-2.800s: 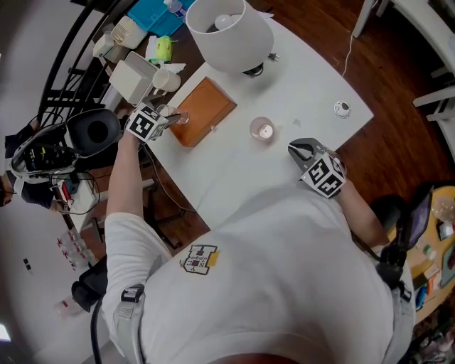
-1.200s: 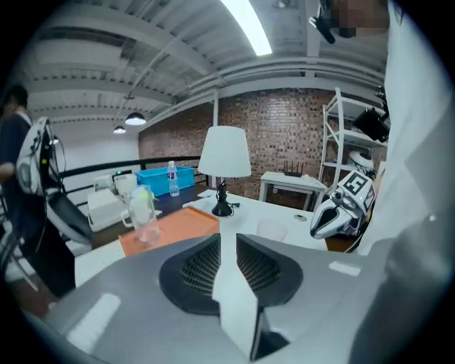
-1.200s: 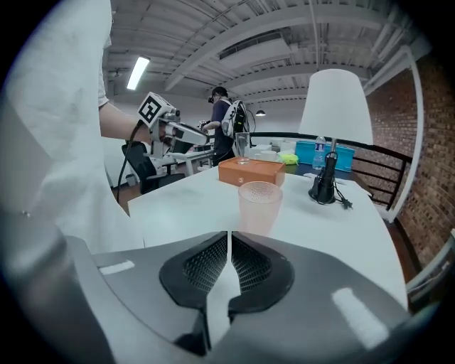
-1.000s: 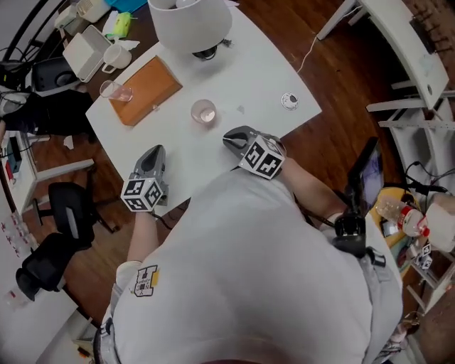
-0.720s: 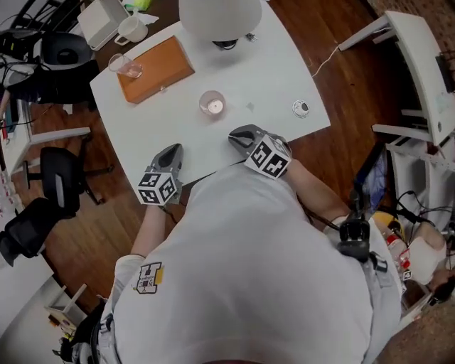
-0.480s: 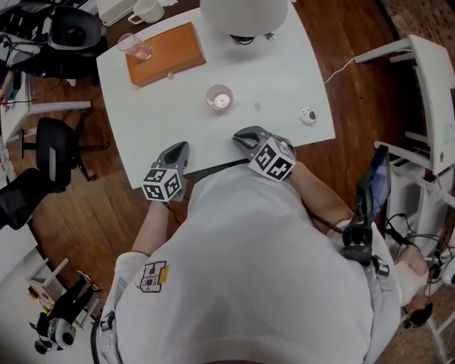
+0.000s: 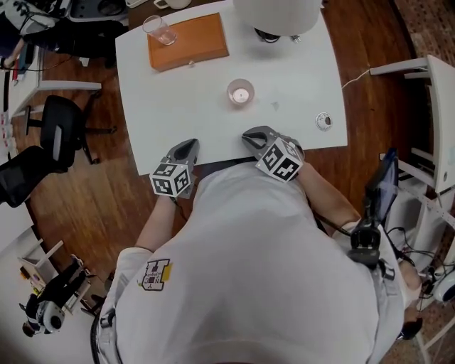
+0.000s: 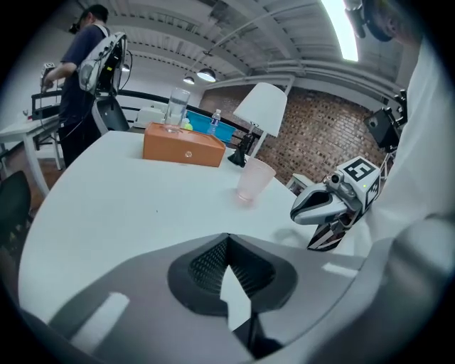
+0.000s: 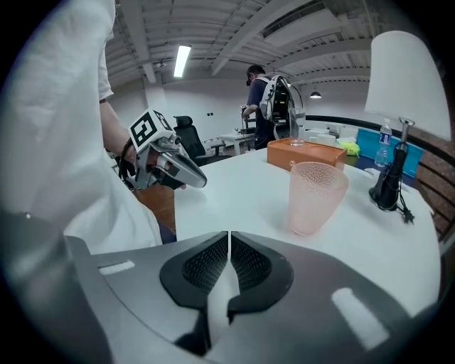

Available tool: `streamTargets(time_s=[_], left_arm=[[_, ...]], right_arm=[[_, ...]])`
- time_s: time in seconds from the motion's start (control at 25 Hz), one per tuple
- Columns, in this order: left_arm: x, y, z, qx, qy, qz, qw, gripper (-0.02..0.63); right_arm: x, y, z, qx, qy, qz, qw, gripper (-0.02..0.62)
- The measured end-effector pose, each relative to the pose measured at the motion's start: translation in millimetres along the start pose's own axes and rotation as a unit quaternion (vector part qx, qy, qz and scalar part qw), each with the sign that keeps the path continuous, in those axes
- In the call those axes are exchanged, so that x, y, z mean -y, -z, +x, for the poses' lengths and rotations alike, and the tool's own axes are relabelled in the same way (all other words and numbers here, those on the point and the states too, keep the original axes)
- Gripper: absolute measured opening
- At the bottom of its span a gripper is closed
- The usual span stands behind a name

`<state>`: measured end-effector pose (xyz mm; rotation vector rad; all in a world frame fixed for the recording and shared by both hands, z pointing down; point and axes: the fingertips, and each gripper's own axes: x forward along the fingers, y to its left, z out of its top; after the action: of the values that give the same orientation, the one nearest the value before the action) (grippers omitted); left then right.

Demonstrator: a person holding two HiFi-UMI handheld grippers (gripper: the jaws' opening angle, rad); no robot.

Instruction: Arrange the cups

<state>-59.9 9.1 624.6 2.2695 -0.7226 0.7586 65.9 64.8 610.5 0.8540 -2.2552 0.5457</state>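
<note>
My left gripper (image 7: 189, 146) has its jaws pressed together with nothing between them; its own view shows the ribbed pads meeting tip to tip over bare tabletop. My right gripper (image 7: 251, 134) is closed the same way and also empty, only a hairline seam showing between its pads. Both hover at the near edge of the white table (image 7: 178, 106), close to my body, the left one on the same side as the orange box (image 7: 188, 41) and well short of it, the right one further out from the box.

The pink cup (image 7: 241, 93) stands upright on the bare table, between the right gripper and the box, apart from both. From the right gripper view it sits just ahead and a little to the right of the jaws, with the box behind it. A clear glass (image 7: 159, 30) stands upright on top of the box at its left end. A white lamp (image 7: 277, 11) stands just right of the box at the table's far edge. A small round object (image 7: 324, 121) lies well right of the box, by the table's right edge. Left of the box, off the table, is a black office chair (image 7: 60, 128). A person (image 8: 85, 71) stands beyond the box in the background.
</note>
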Motion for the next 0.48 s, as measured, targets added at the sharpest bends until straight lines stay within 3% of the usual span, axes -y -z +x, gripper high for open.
streamTargets(time_s=[0.48], left_arm=[[-24.1, -9.3, -15.9, 0.004, 0.028, 0.021, 0.9994, 0.000]], right_arm=[[-8.1, -27.4, 14.8, 0.006, 0.038, 0.014, 0.999, 0.012]])
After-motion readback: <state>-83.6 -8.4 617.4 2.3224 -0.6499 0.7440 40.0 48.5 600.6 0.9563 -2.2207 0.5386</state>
